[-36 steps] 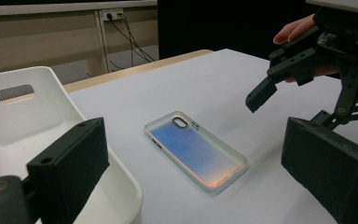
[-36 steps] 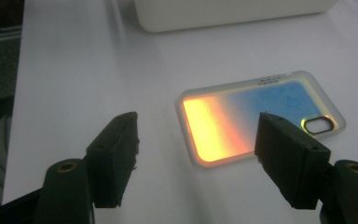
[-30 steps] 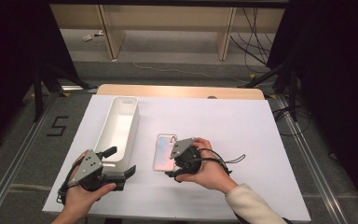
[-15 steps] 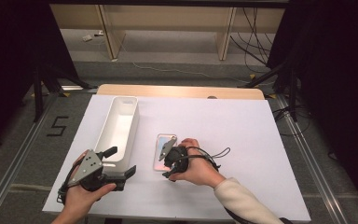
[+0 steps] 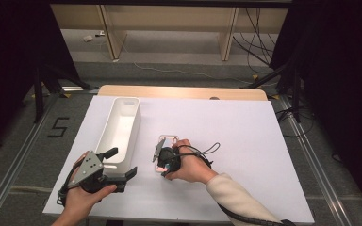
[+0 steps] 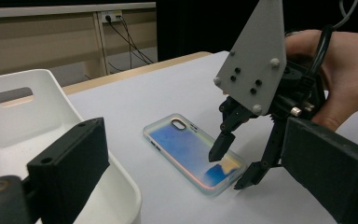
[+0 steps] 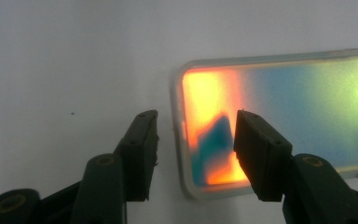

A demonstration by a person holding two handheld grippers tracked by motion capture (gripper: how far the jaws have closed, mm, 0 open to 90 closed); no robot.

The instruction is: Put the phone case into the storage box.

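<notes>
**Right tool straddling the near end of a phone case**

A person is standing at the near edge of the white tabletop (image 5: 245,122), holding a tool in each hand. The right tool (image 5: 162,160) is tipping nose-down over a clear, rainbow-sheened phone case (image 5: 168,141) that is lying flat near the middle of the tabletop, its camera cut-out at the far, twelve o'clock end. From the camera riding on it, the right tool (image 7: 193,140) is sitting with its jaws spread apart: one jaw is hanging over the bare tabletop just outside the case's short end, the other over the case (image 7: 279,107) itself, so the rim of that end is lying between them. Neither jaw is pressing the rim yet; it has hold of nothing. The orange and blue glow is brightest at that end.

At about nine o'clock from the case, a long white bin (image 5: 118,132) is standing with its length running toward twelve o'clock, a slot handle cut in its end wall. The left tool (image 5: 120,162) is resting at the bin's near end, around seven o'clock on the tabletop, jaws wide open and gripping nothing. Its own camera is looking between its jaws (image 6: 200,182) past the bin (image 6: 32,116) toward the case (image 6: 191,149) and the right tool (image 6: 230,165) poised over it.
</notes>
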